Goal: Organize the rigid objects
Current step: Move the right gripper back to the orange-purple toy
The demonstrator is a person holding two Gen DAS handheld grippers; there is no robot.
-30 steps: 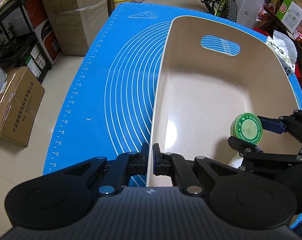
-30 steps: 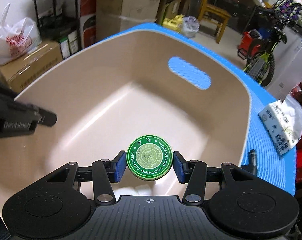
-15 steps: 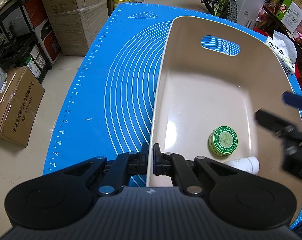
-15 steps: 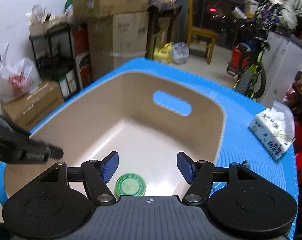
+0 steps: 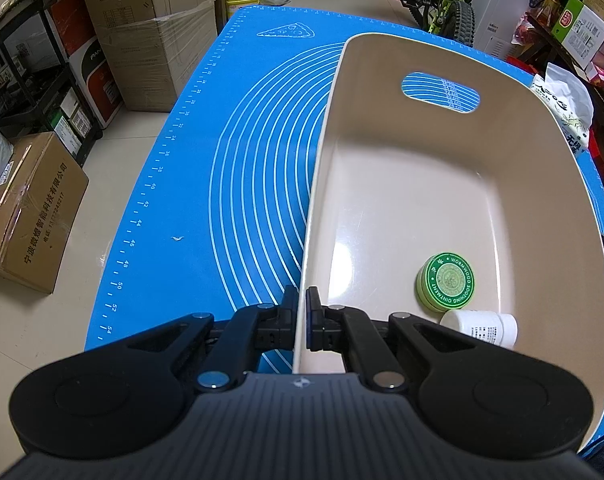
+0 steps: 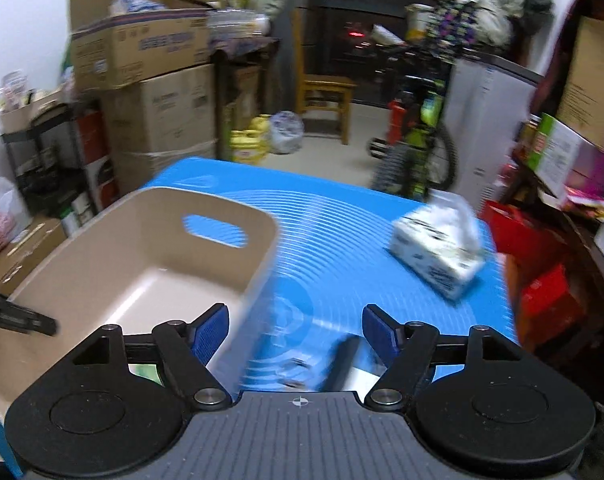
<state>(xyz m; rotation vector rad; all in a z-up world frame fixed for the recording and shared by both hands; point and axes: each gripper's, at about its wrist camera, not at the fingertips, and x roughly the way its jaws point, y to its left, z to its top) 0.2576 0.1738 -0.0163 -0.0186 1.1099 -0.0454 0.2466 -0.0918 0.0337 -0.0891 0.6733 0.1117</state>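
The left gripper (image 5: 302,312) is clamping the near left wall of the beige bin (image 5: 382,200), one pad on each side of the thin rim, pinning it in place on the blue mat (image 5: 229,160). Inside the bin, toward its near right corner at about five o'clock from its middle, the green ointment tin (image 5: 446,282) is lying flat with its printed lid facing up; being round, it is showing no long axis to speak of. Just beside it, nearer the corner, a white bottle (image 5: 480,328) is lying on its side, its long axis running roughly from nine o'clock to three o'clock across the left wrist view; which end is the cap I cannot tell. The right gripper (image 6: 295,334) is sitting outside the bin over the mat, its blue pads (image 6: 209,334) spreading apart with nothing between them, and the view from it is smeared. Below those pads, at about six o'clock, some blurred items (image 6: 334,364) are lying on the mat, too smeared to name. A tissue pack (image 6: 442,256) is lying at about two o'clock. I judge that the tin's drop is done and the fetch of the next piece is in hand; that next move is calling for the right gripper to settle over one blurred item, line its pads across the narrow side, and close.
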